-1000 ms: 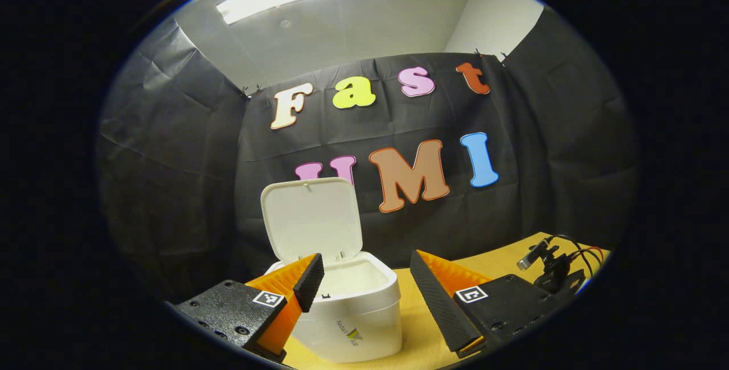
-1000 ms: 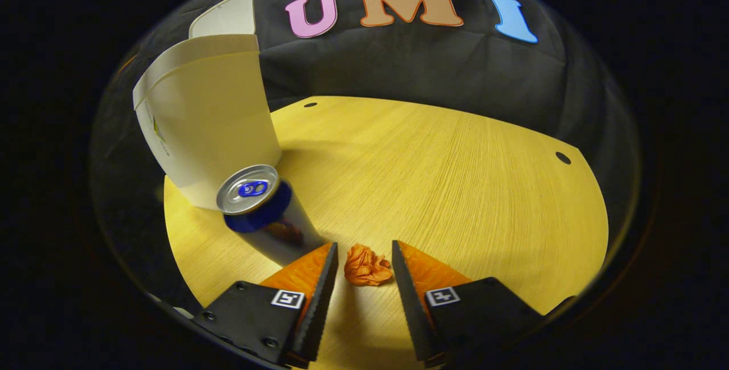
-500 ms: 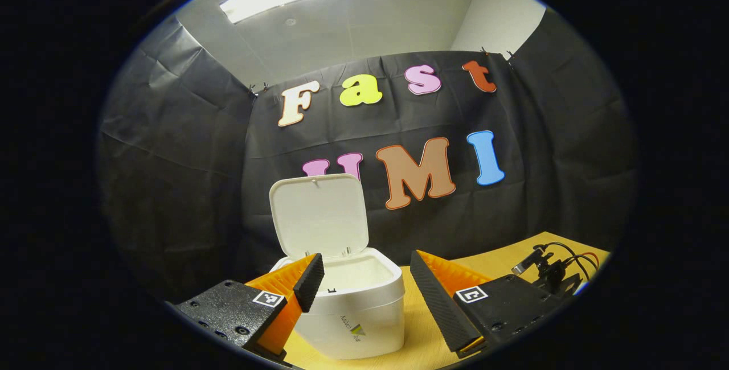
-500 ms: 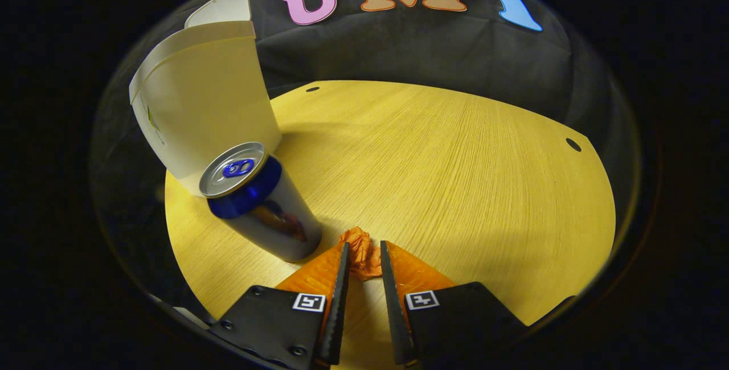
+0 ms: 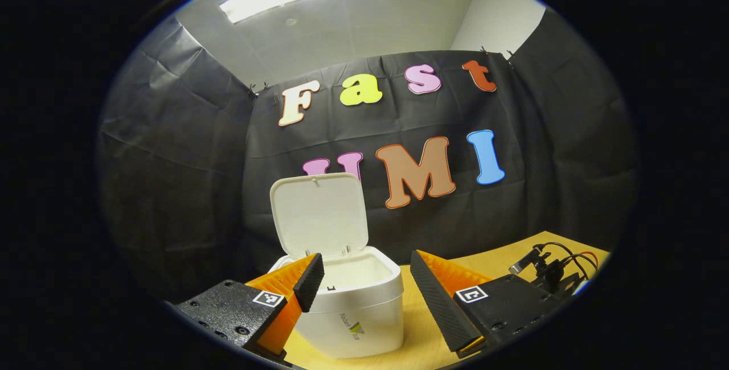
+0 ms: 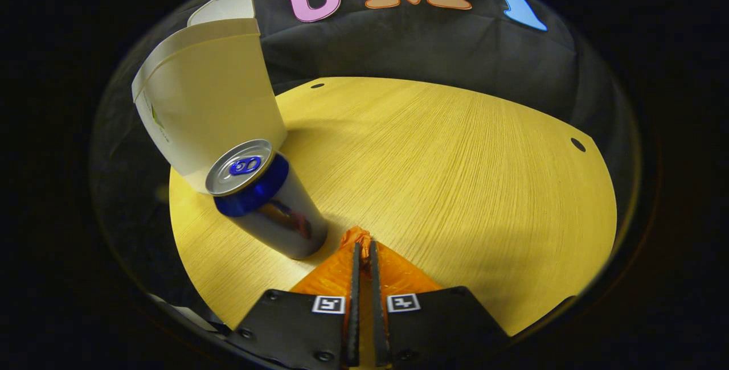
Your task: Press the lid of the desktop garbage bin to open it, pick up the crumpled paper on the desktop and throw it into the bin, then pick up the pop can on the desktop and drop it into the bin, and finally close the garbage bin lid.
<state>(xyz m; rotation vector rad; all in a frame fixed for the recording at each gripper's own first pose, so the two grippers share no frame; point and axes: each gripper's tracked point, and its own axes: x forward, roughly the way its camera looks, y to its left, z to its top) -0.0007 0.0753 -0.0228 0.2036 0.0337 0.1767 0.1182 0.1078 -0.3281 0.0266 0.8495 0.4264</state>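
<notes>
The right gripper [image 6: 362, 247] pinches the orange crumpled paper [image 6: 355, 236] — squashed, just a tuft showing — beside the upright pop can [image 6: 263, 199]; the left gripper [image 5: 364, 276] gapes wide, empty.

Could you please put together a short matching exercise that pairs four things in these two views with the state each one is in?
Things:
1. bin lid
2. pop can
3. crumpled paper
4. left gripper

States:
A. pinched between two closed fingers
B. standing upright on the desktop beside the bin
C. open, with nothing between its fingers
D. swung up, leaving the bin open

Right pairs: 1-D, 2-B, 3-A, 4-C. The paper is held by the right gripper, just in front of the can.
</notes>
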